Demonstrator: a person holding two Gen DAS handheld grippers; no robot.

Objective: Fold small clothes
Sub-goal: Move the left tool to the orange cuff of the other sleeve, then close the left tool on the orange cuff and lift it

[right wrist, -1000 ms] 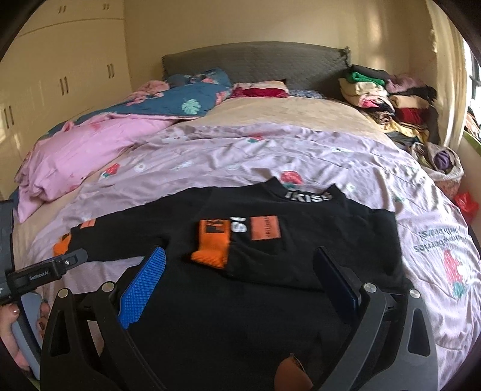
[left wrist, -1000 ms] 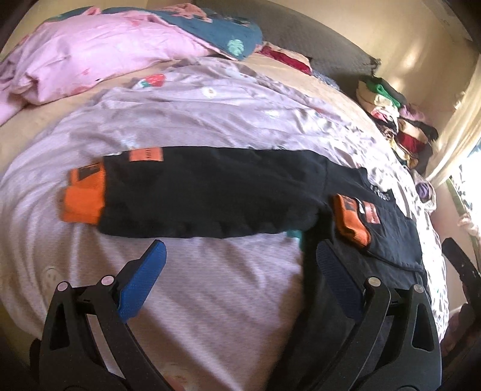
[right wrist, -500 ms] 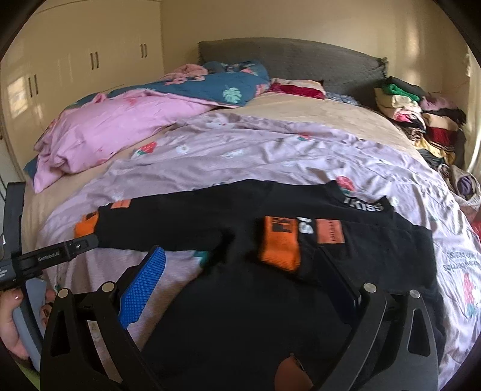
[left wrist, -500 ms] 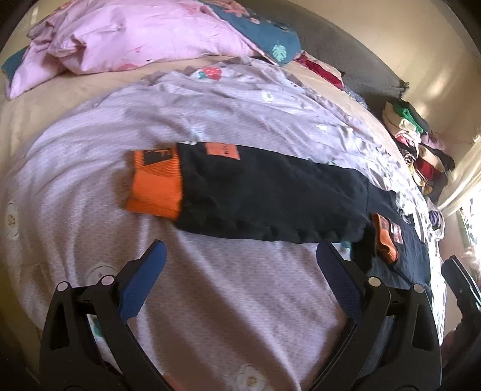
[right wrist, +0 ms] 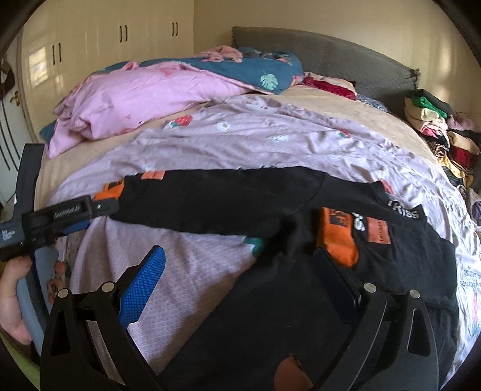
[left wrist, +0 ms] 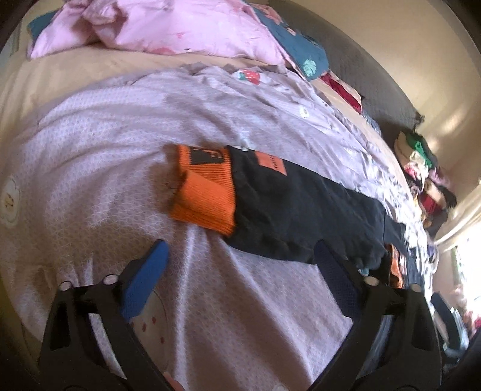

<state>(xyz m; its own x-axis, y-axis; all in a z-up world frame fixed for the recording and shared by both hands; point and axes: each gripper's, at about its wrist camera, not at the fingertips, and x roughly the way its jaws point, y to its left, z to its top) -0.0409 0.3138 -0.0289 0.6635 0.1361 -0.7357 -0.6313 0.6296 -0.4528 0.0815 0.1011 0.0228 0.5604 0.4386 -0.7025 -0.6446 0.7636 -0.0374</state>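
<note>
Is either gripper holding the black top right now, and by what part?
Neither: left gripper is closing on nothing beside the orange cuff; right gripper is open.

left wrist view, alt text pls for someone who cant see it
A black sweatshirt's outstretched sleeve with an orange ribbed cuff lies on a lilac bedspread. The left gripper hovers just short of it, its jaws closing with nothing between them. A pink duvet and stacked clothes sit behind.
</note>
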